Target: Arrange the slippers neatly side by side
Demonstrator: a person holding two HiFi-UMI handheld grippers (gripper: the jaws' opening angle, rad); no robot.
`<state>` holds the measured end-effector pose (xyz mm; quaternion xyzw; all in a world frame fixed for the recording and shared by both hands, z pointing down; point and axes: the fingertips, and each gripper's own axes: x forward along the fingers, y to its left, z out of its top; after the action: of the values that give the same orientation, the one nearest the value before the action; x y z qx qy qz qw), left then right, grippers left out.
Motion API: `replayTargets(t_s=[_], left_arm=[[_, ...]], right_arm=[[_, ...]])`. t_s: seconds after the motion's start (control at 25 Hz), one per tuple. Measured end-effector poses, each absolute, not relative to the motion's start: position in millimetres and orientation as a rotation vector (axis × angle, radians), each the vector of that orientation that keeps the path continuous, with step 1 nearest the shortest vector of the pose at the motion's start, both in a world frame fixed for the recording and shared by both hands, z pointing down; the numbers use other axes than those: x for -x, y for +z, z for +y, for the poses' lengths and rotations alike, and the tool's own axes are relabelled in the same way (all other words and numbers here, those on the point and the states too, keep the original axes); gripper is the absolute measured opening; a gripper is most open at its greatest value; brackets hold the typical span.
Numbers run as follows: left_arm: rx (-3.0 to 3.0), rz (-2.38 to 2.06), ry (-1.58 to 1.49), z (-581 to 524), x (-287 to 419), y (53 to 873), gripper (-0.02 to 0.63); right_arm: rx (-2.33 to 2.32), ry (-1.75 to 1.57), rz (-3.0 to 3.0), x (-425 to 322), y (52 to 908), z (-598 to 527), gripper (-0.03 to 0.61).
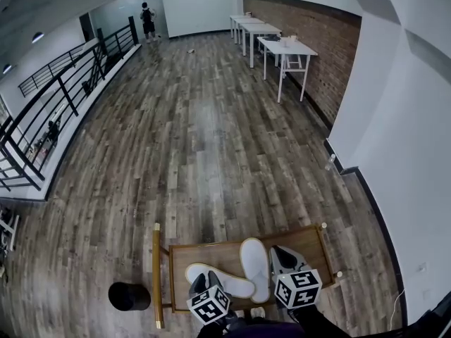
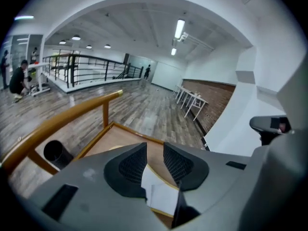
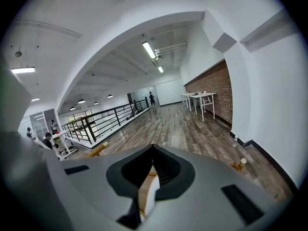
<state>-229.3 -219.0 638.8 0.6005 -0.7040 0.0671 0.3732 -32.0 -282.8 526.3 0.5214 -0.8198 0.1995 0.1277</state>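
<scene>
The job was hardly begun, by my reading. On the low wooden table with a brass-coloured rail (image 1: 211, 253), the two flat white slippers were not yet a pair. One white slipper lay crosswise (image 1: 229, 284), and the other white slipper pointed away from the person (image 1: 254, 258). They met at one end, roughly in an L. One of them had yet to be swung round until both lay parallel with their ends level.

Both tools were held low over the near edge of the table and aimed out across the room, nearly level. The left gripper (image 1: 204, 282) hung above the near end of the crosswise slipper. Its tongs (image 2: 154, 158) stood narrowly apart, and white showed down through the gap (image 2: 156, 191); I judged it not yet pinched. The right gripper (image 1: 284, 259) sat just beside the lengthwise slipper, on its right. Its tongs (image 3: 153, 150) were drawn together at the tips and empty, with only a sliver of white (image 3: 150, 196) visible below them.
</scene>
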Motion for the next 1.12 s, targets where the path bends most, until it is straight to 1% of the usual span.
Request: replayTargets(t_s=[0.16,0.2,0.24,0.28,0.48,0.64,0.88,1.12], left_arm=[[-1.298,-1.727,0.106,-211,245,676,0.083],[-1.210,-1.708,0.069,-208,251,685,0.101],[-1.119,-1.686,0.031,-205,256,694,0.151],[-1.035,-1.659,-0.004,-203,259,703,0.174],[-0.801,-1.509,-0.109,-200,252,738,0.176],[-0.727,-1.447,-0.120,-207,246,750,0.176],[-0.728,-1.371,-0.164,-220,236,755,0.176],[-0.748,-1.358,-0.126,-224,232,763,0.175]], right_arm=[[-1.492,0.571,-2.387,37,529,-281,-0.002],[-1.490,0.566,-2.386,38,529,-281,-0.002],[-1.488,0.562,-2.385,39,529,-282,-0.002],[-1.487,0.559,-2.383,39,528,-283,-0.002],[-1.483,0.554,-2.375,34,529,-284,-0.002],[-1.493,0.545,-2.362,32,529,-287,-0.002],[-1.507,0.539,-2.341,29,530,-286,-0.002],[-1.527,0.534,-2.331,26,530,-287,-0.002]])
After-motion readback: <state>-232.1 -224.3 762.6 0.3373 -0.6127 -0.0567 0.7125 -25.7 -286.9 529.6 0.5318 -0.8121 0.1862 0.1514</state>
